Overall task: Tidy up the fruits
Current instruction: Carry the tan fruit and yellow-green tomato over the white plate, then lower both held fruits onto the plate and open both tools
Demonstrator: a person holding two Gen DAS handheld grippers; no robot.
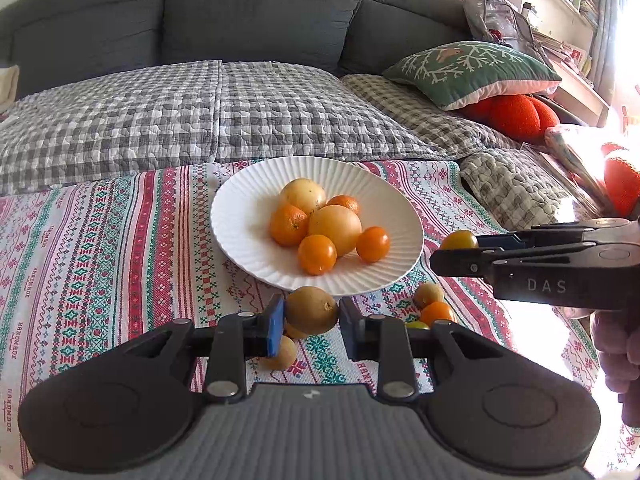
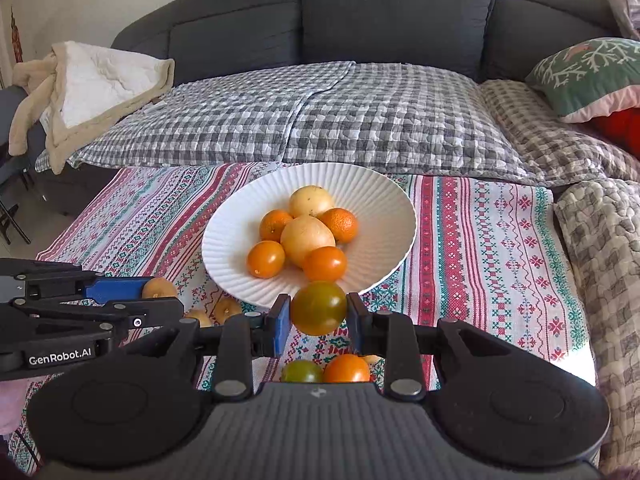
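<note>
A white ribbed plate (image 1: 240, 216) (image 2: 372, 188) on the patterned tablecloth holds several yellow and orange fruits (image 1: 334, 228) (image 2: 306, 238). My left gripper (image 1: 311, 318) is shut on a brown-yellow round fruit (image 1: 311, 309), just in front of the plate's near rim. My right gripper (image 2: 319, 312) is shut on a green-orange tomato (image 2: 319, 307) (image 1: 459, 240), held near the plate's near edge. Loose fruits lie on the cloth: small yellow ones (image 1: 282, 354) (image 2: 226, 310), an orange one (image 1: 437, 313) (image 2: 346, 368) and a green one (image 2: 302, 372).
A grey sofa (image 1: 260, 16) with a checked quilt (image 1: 200, 116) stands behind the table. A green cushion (image 1: 472, 72) and red cushions (image 1: 516, 116) lie at the right. A beige blanket (image 2: 84, 88) hangs at the left. The person's hand (image 1: 616, 356) holds the right gripper.
</note>
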